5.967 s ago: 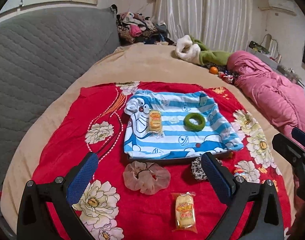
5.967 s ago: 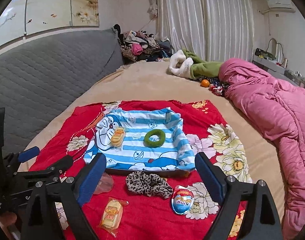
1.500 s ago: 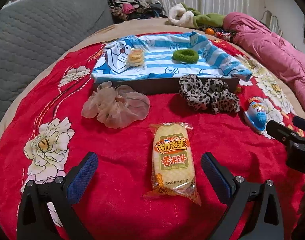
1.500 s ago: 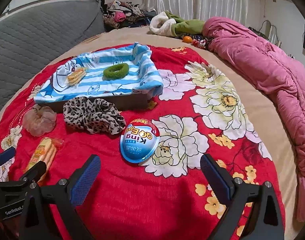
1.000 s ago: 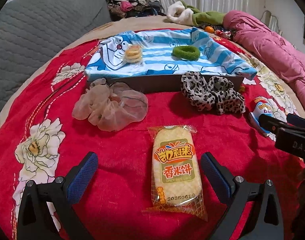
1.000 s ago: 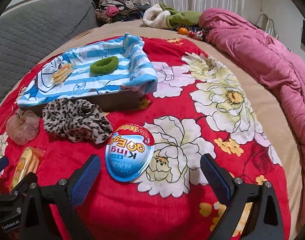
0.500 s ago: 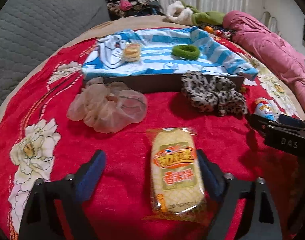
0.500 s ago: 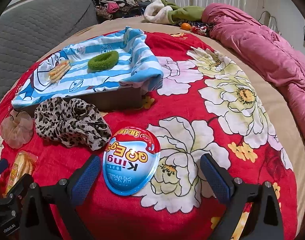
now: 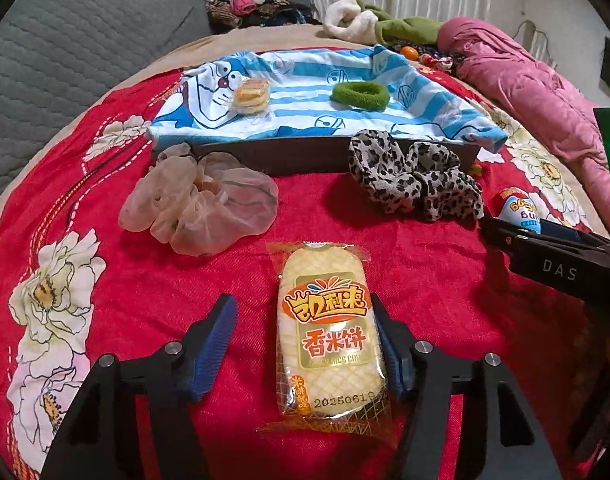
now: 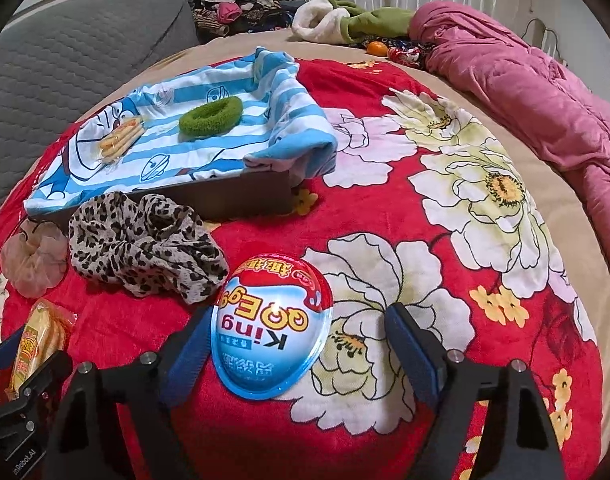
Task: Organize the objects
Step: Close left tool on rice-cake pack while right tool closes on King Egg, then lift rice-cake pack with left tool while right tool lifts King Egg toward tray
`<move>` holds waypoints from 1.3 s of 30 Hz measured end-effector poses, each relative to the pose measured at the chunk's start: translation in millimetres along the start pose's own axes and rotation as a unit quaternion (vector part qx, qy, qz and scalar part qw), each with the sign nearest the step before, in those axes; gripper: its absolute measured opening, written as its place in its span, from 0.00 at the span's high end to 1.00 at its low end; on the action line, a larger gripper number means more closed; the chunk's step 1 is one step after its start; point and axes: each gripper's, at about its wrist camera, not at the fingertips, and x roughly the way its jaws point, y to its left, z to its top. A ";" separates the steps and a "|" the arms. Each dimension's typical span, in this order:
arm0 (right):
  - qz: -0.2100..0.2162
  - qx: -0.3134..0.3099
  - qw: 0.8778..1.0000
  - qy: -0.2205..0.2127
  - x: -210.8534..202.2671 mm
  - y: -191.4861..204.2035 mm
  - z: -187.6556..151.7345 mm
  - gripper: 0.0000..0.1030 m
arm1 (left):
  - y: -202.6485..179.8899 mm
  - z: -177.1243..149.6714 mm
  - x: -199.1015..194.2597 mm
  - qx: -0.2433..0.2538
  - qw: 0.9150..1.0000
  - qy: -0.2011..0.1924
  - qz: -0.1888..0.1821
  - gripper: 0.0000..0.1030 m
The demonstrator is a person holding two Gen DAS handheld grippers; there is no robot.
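With a small snack [image 9: 252,95] and green scrunchie [image 9: 360,94] already on the striped tray [image 9: 305,152] at upper centre, both grippers stand open: the left gripper [image 9: 305,344] straddles the rice-cracker packet [image 9: 329,336], the right gripper [image 10: 301,354] the toy egg [image 10: 272,320], two scrunchies unsorted.

Rice-cracker packet [image 9: 331,336], toy egg [image 10: 271,326] flat on blanket

We read "香米饼" in red on the yellow plastic-wrapped rice cracker packet [image 9: 331,336] lying between our left tongs' fingers, with an orange brand logo above it that we cannot make out and the stamped digits "2025061" near its close end. The blue-and-red egg-shaped foil pack [image 10: 271,324] between our right tongs' fingers reads "King" and "QQ Egg", upside down to us. White letters "DAS" mark the black right tongs body [image 9: 559,270].
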 end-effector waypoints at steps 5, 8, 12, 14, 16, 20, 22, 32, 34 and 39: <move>0.010 -0.003 1.000 0.000 1.4 2.0 0.2 0.32 | -1.8 0.2 1.7 0.002 1.000 0.010 -0.013 0.45; 0.020 -0.005 1.000 0.003 2.5 3.8 0.3 0.43 | -3.6 0.0 0.8 0.007 1.000 0.014 -0.026 0.56; 0.026 -0.004 1.000 0.001 1.0 4.5 -0.1 0.45 | -4.7 -0.7 -1.4 0.011 0.999 0.011 -0.030 0.61; 0.030 0.000 1.000 0.000 0.6 3.4 -0.2 0.45 | -4.0 -0.5 -1.5 0.011 0.999 0.010 -0.034 0.61; 0.033 0.003 0.999 -0.001 0.0 2.3 -0.1 0.45 | -2.4 -0.3 -1.6 0.008 0.999 0.010 -0.040 0.61; 0.041 0.005 0.999 -0.004 -2.9 1.5 -0.4 0.45 | 1.3 0.2 -3.7 -0.008 0.999 0.008 -0.042 0.61; 0.043 0.004 0.999 -0.006 -5.3 1.9 -1.4 0.45 | 0.8 -0.1 -4.3 -0.007 0.999 0.008 -0.039 0.61; 0.053 -0.001 0.999 -0.012 -21.6 5.3 -14.2 0.45 | 10.2 -2.6 -11.8 -0.022 0.999 0.004 -0.036 0.61; 0.055 -0.003 0.998 -0.014 -26.4 7.2 -19.3 0.45 | 12.5 -3.9 -14.4 -0.025 0.999 0.000 -0.033 0.61; 0.058 -0.001 0.998 -0.018 -37.6 11.5 -30.8 0.45 | 15.4 -7.0 -22.1 -0.024 0.999 -0.008 -0.027 0.61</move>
